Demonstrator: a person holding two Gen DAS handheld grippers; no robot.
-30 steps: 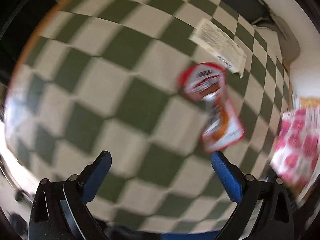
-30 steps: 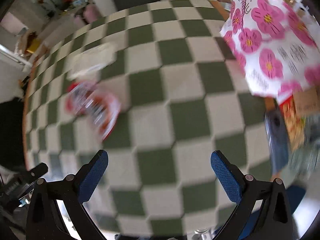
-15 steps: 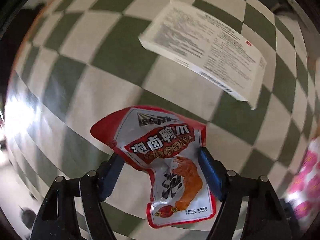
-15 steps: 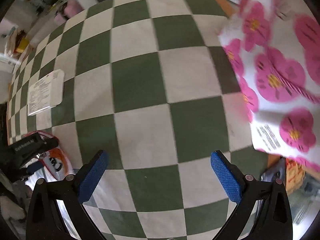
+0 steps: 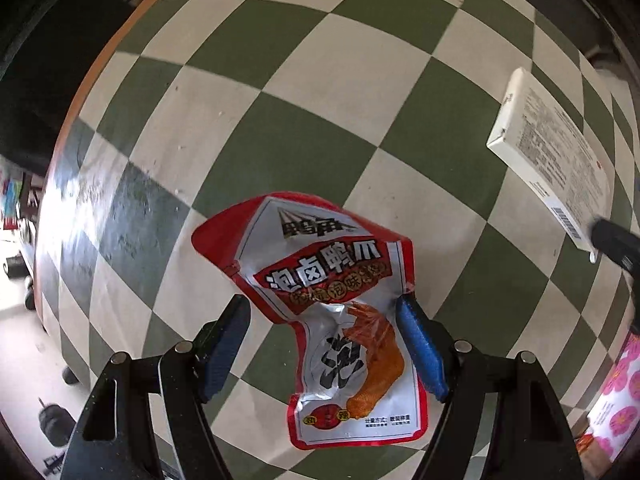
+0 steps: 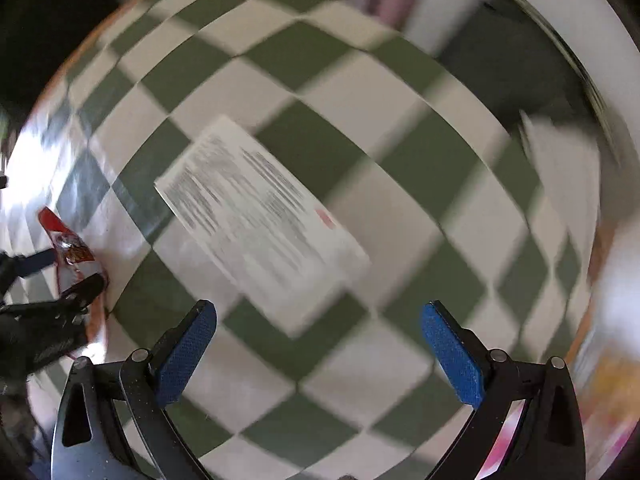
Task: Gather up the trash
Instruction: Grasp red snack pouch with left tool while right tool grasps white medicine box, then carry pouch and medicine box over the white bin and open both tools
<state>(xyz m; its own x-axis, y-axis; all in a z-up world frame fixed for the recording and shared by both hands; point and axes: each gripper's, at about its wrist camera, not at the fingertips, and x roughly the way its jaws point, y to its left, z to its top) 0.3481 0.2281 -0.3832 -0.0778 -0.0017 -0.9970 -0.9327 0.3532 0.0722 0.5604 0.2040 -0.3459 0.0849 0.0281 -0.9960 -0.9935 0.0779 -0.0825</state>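
Note:
A red and silver snack wrapper (image 5: pixel 336 304) lies crumpled on the green-and-white checkered tablecloth (image 5: pixel 280 128). My left gripper (image 5: pixel 324 320) is partly closed around its middle, its blue pads at both sides of the wrapper; contact is not clear. A flat white box (image 5: pixel 552 156) with printed text lies to the right. In the blurred right wrist view the white box (image 6: pixel 260 220) lies just ahead of my right gripper (image 6: pixel 320 332), which is open and empty above the cloth. The wrapper (image 6: pixel 72 248) and my left gripper show at that view's left edge.
A white bag with pink flowers (image 5: pixel 616 396) stands at the right edge. The table's wooden rim (image 5: pixel 100 64) runs along the far left, with floor below it. A dark object (image 6: pixel 520 60) sits at the far side of the table.
My left gripper has narrowed around the wrapper and the view has shifted left. My right gripper has swung left from the flowered bag to hover over the white box.

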